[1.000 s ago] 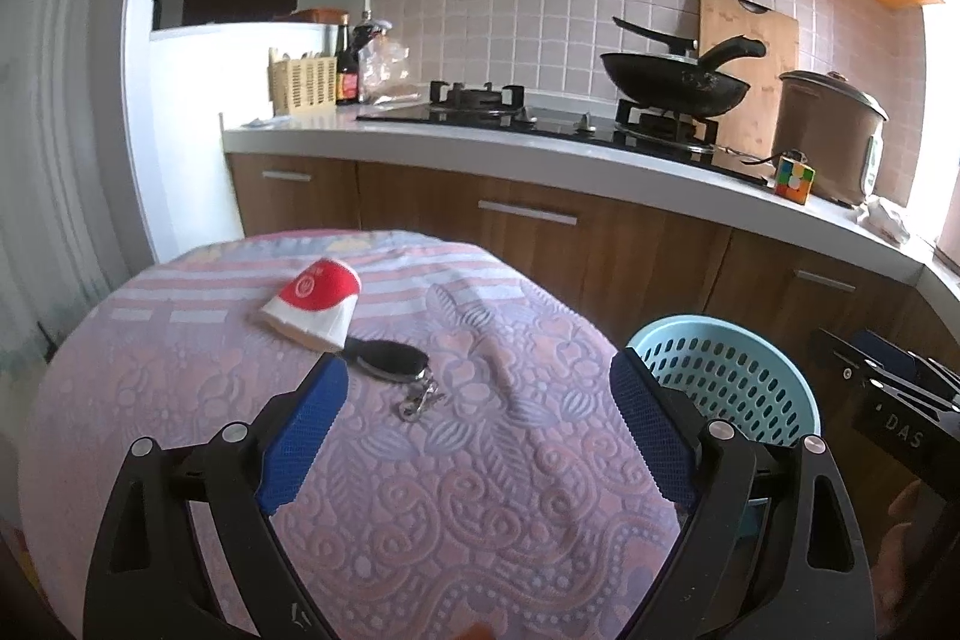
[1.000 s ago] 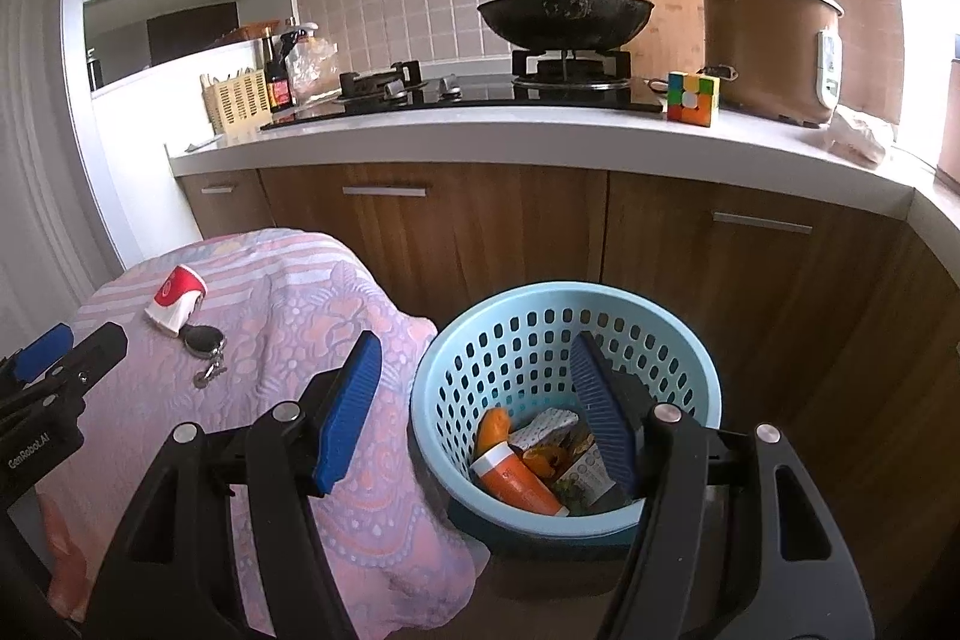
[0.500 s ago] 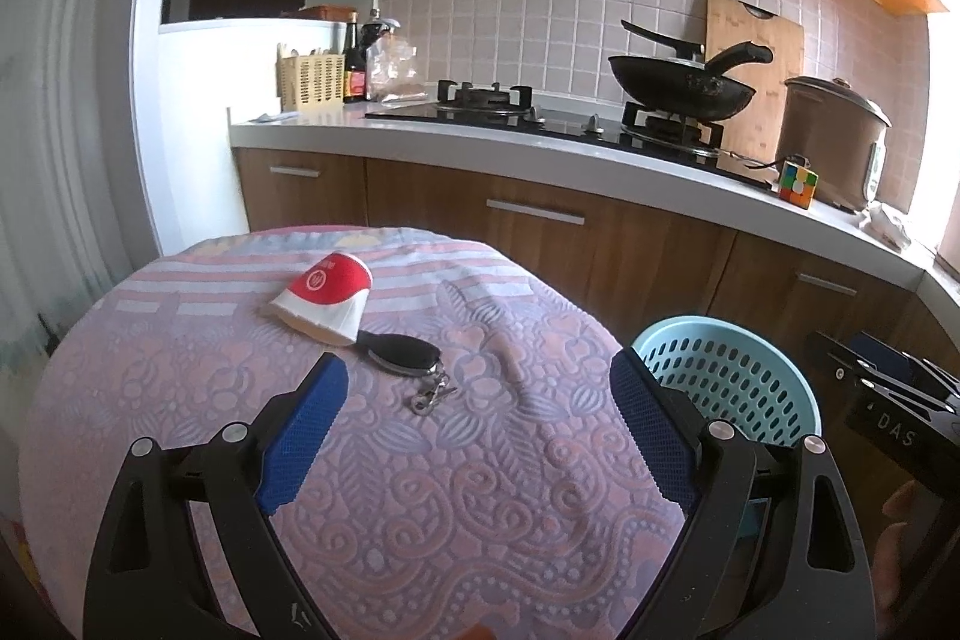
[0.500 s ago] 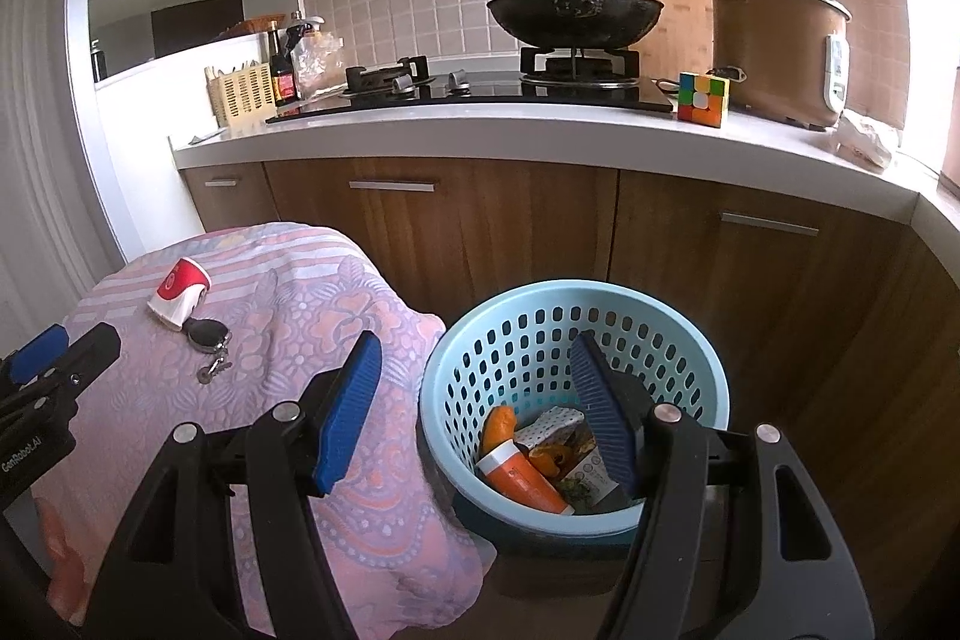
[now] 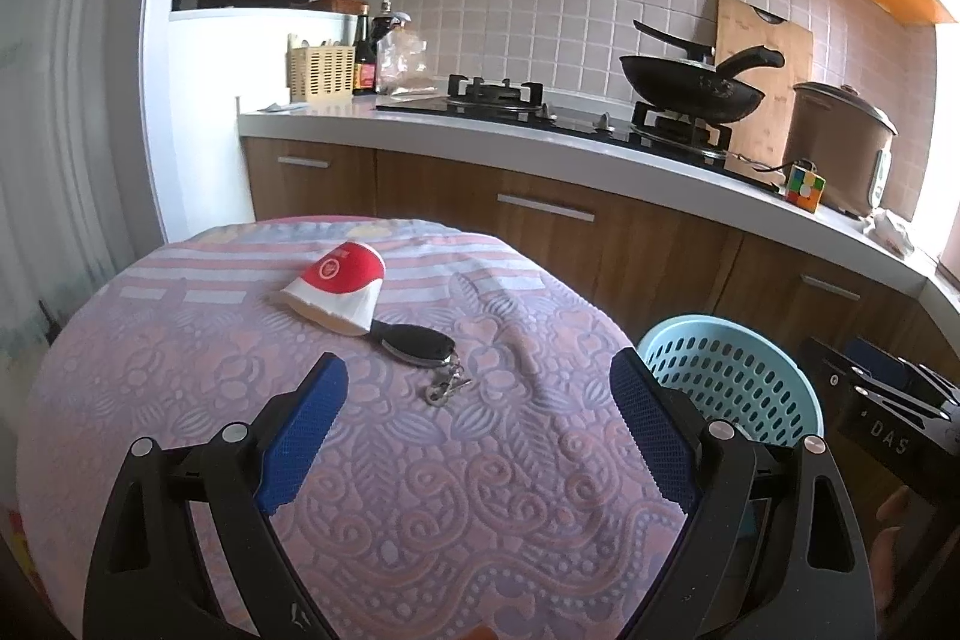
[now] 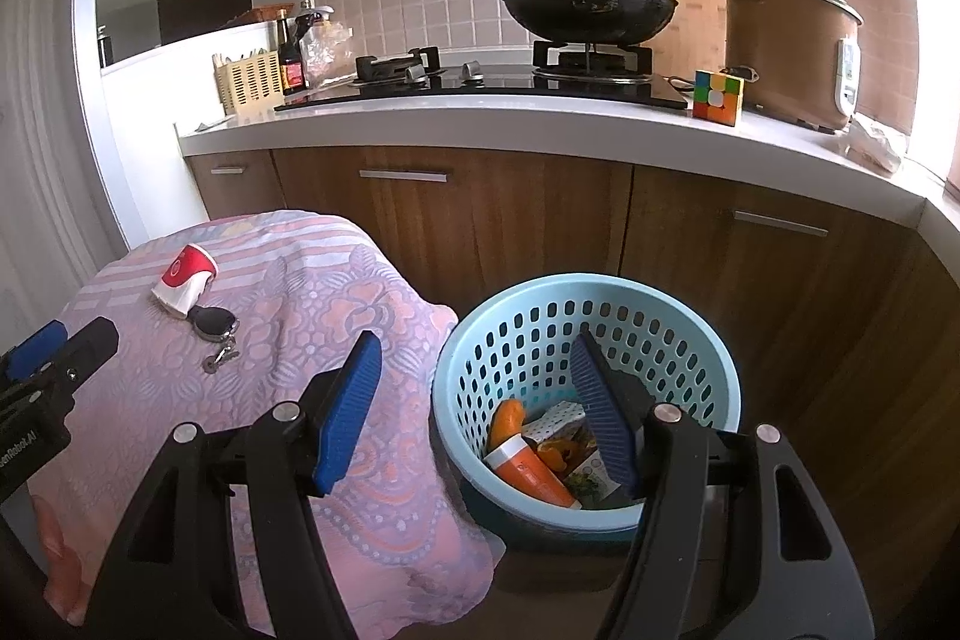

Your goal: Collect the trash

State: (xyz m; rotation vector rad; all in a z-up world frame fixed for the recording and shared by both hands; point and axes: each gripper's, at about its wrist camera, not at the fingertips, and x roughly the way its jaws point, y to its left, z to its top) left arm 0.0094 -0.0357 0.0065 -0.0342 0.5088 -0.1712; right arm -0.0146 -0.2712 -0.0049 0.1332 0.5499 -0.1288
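- Crushed red-and-white paper cup (image 5: 336,289) lies on its side left of centre in the left wrist view, on the table's pink patterned cloth (image 5: 420,490); its open mouth faces away and cannot be seen into.
- Black key fob (image 5: 417,345) with a small metal ring touches the cup's near end.
- Left gripper (image 5: 477,403) hovers over the cloth with jaws spread wide, gripping nothing; bare cloth lies between it and the cup.
- Right gripper (image 6: 474,388) is likewise spread and empty, its right finger (image 6: 603,424) covering part of the blue basket's (image 6: 708,352) contents.
- Inside the basket, an orange tube (image 6: 528,466) and wrappers show; the rest is hidden.
- Basket stands just beside the cloth's hanging edge, lower centre of the right wrist view, with wooden cabinets (image 6: 540,214) behind.
- Lower frame edges cut off both gripper bodies.
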